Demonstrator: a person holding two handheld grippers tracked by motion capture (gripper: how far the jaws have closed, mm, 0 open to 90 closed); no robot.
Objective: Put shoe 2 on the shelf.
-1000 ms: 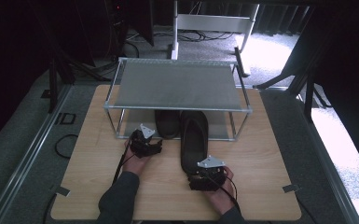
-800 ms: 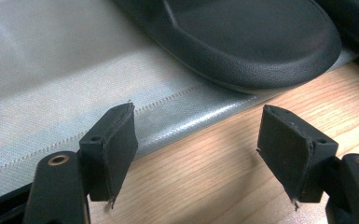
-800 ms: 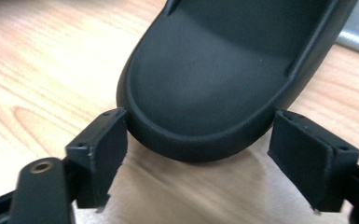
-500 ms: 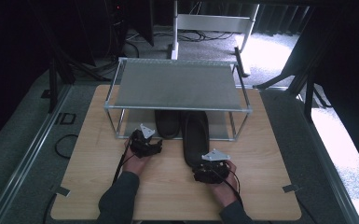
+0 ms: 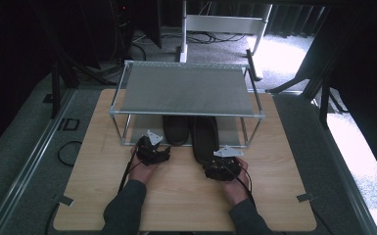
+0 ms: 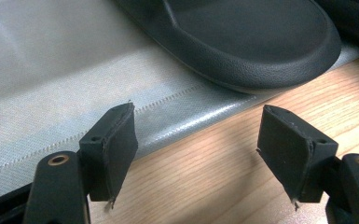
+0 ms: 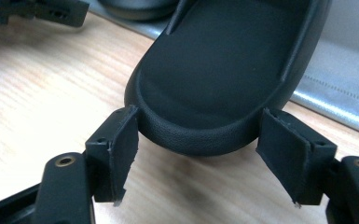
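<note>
The right-hand black rubber slipper (image 7: pixel 219 79) lies with its rounded heel between the spread jaws of the right gripper (image 7: pixel 198 154); the jaw pads stand at either flank of the heel, and whether they touch it cannot be told, so the gripper is recorded as open. The right gripper view shows the heel end over the light wooden tabletop (image 7: pixel 42 107) and the rest of the sole extending onto a grey woven mat (image 7: pixel 335 79). The left gripper (image 6: pixel 196 154) likewise has its jaws wide apart and holds nothing; between them lie bare wood and the stitched edge of the grey mat (image 6: pixel 51 93). Just beyond, the left gripper view shows the heel of the second black rubber slipper (image 6: pixel 247 42) resting on that mat, clear of both pads. The high view adds what the close views lack: both slippers lie side by side, toes pointing away from the person, under a metal-framed rack with a grey mesh top shelf (image 5: pixel 186 90), the left one (image 5: pixel 176 128) set further in than the right one (image 5: pixel 205 139). There, the left gripper (image 5: pixel 153 149) and the right gripper (image 5: pixel 221 166) sit near the rack's front edge, each held in a hand with a dark sleeve.
</note>
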